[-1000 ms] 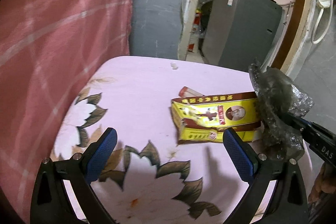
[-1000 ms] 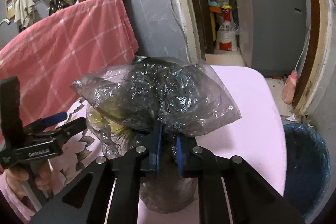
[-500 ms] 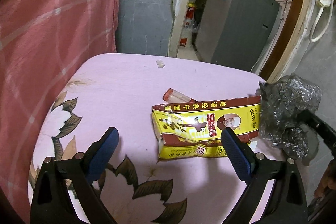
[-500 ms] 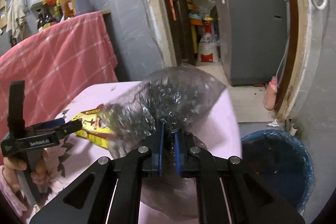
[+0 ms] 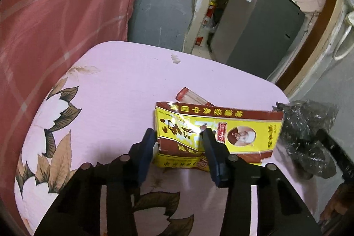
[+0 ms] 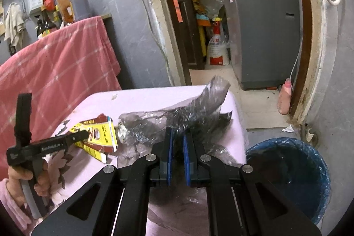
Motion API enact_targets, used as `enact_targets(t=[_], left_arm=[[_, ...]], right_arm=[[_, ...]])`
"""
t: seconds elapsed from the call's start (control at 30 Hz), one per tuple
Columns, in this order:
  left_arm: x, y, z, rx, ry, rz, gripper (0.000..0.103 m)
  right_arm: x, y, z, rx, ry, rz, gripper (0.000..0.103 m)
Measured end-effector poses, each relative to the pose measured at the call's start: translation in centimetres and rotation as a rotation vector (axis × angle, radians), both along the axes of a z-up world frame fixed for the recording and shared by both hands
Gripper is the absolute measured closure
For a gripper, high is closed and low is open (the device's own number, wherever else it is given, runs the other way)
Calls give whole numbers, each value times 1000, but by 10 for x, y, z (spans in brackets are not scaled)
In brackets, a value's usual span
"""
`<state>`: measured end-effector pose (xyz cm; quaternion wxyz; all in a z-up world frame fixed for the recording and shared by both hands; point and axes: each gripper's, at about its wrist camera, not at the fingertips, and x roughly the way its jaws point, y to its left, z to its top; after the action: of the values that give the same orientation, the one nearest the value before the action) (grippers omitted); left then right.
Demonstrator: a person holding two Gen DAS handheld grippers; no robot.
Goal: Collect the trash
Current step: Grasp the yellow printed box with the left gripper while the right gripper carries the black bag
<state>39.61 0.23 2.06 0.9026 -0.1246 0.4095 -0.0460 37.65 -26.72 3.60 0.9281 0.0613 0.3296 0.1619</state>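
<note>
Both tongs [image 5: 179, 138] astride yellow packet [image 5: 218, 133]

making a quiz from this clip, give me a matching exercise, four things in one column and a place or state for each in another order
Things:
1. yellow and red carton
2. crumpled plastic bag
3. blue bin
4. red-capped tube

Places or states:
A. on the floor beside the table
B. partly hidden behind the carton
C. between the fingers of the left gripper
D. clamped in the right gripper

Pairs: 1-C, 2-D, 3-A, 4-B
</note>
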Motion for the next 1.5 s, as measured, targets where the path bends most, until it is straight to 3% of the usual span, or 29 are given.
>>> enact_targets(t=[0.07, 0.23, 0.53, 0.8, 1.0, 1.07, 1.13, 1.4, 1.47, 1.5], left_arm=[[-3, 3, 2, -7, -5, 15, 75], [-12, 7, 8, -13, -24, 10, 79], [-27, 0, 21, -50, -71, -14, 83], [-35, -37, 29, -40, -88, -96, 83], [-30, -52, 28, -24, -80, -98, 83], [-27, -50, 27, -29, -71, -92, 83], [-27, -49, 26, -27, -68, -87, 83], [-22, -49, 25, -24, -59, -92, 83], [-21, -50, 25, -21, -59, -98, 83], [-21, -51, 25, -20, -60, -101, 83]], right_arm=[[0, 2, -4, -14, 8, 9, 96], [-2, 3, -9, -15, 15, 17, 98], [-13, -7, 3, -20, -54, -6, 99], [-23, -27, 13, -17, -93, -57, 100], [-20, -41, 11, 27, -58, -65, 98], [-19, -42, 9, 27, -48, -63, 91], [-17, -42, 7, 45, -41, -60, 72], [5, -41, -3, 98, 13, -38, 72], [9, -40, -5, 111, 15, -36, 76], [10, -40, -5, 115, 15, -32, 87]])
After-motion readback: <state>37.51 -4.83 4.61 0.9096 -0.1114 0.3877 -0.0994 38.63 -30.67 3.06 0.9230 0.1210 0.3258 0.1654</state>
